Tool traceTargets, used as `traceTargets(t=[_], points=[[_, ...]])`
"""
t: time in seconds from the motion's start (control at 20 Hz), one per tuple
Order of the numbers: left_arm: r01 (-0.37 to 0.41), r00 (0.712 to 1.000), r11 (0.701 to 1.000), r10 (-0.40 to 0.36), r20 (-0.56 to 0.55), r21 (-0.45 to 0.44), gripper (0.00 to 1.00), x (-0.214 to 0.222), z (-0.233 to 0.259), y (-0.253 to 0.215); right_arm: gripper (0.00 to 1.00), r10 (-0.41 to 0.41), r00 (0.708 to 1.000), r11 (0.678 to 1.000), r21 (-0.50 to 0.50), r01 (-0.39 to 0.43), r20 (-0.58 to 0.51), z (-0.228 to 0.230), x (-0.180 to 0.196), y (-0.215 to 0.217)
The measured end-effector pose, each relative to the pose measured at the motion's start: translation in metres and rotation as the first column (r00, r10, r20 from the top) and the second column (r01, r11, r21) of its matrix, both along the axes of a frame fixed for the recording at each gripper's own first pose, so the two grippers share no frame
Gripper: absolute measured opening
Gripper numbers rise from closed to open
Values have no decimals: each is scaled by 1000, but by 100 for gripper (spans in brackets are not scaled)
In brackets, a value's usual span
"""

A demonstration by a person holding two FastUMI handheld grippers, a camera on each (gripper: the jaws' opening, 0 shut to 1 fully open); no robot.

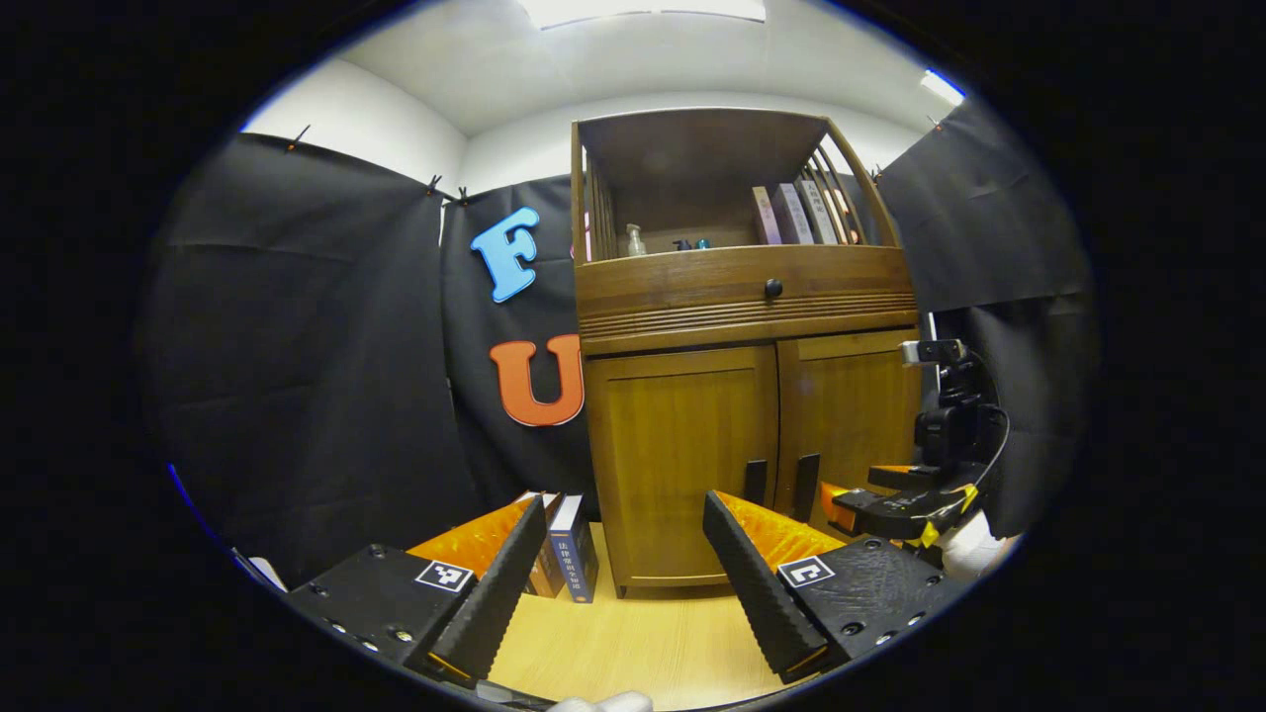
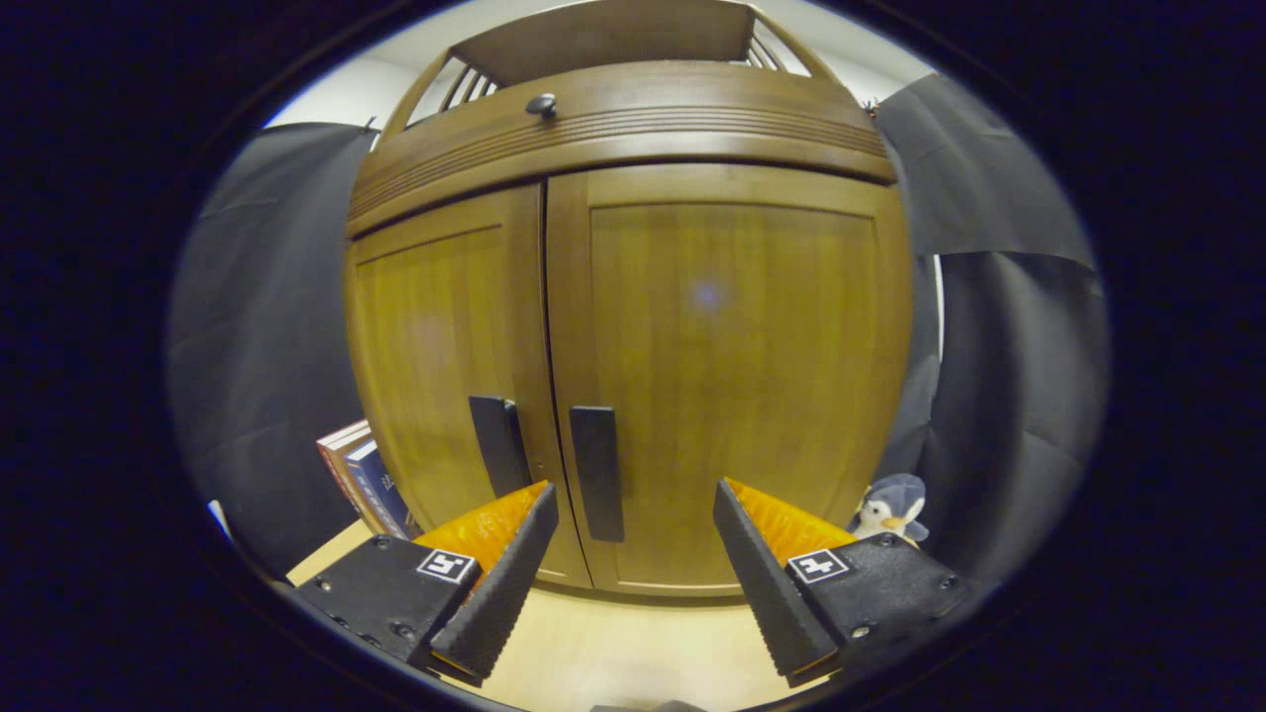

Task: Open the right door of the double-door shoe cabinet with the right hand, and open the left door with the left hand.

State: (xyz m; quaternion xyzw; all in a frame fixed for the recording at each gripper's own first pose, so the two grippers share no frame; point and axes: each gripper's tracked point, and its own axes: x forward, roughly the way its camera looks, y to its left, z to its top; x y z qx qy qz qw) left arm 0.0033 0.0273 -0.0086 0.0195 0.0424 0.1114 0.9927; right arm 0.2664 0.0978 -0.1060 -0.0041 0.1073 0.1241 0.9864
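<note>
Shoe cabinet (image 1: 742, 396): wooden, standing on a pale floor (image 1: 633, 643) against the black booth wall, both lower doors sitting shut. Left door (image 1: 682, 465) and right door (image 1: 851, 425) are meeting at the middle of the cabinet, each carrying a dark upright handle beside the seam: left handle (image 2: 497, 445), right handle (image 2: 597, 473). Above the doors a drawer front with a round dark knob (image 1: 772, 288) is running across the cabinet; above that, an open shelf is holding a small clear bottle (image 1: 634, 240) and a few upright books (image 1: 791, 214). Left gripper (image 1: 628, 583): hanging well back from the cabinet front, fingers spread wide and gripping nothing, pointing at the left door. Right gripper (image 2: 633, 578): hovering close to the cabinet's right door, fingers standing wide apart and holding nothing, the right handle appearing just above the gap between them, not touched. From the left gripper view the right gripper (image 1: 895, 504) is showing in front of the cabinet's right door. More books (image 1: 569, 549) are leaning at the cabinet's left foot; a small stuffed penguin (image 2: 890, 506) is sitting at the cabinet's right foot.
</note>
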Motion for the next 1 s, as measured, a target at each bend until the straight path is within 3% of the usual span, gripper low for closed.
traceTargets(t=[0.35,0.55,0.65,0.8,1.0], points=[[-113,994,993,113,-3,34,96,-10,2,18,100,28,1000,999,-44,-29,-14,-19,49,26],[-147,989,989,147,-7,33,96,-11,-1,25,92,21,999,998,-52,-22,-24,-23,60,32],[-153,988,988,154,-8,26,96,-12,-3,26,74,11,1000,998,-54,-13,-27,-23,65,36],[-156,988,988,156,-8,19,96,-16,-5,29,39,2,999,1000,-30,-3,-38,-24,68,42],[-141,990,990,141,10,14,96,-25,-4,31,36,-6,999,1000,-28,5,-42,-24,64,39]])
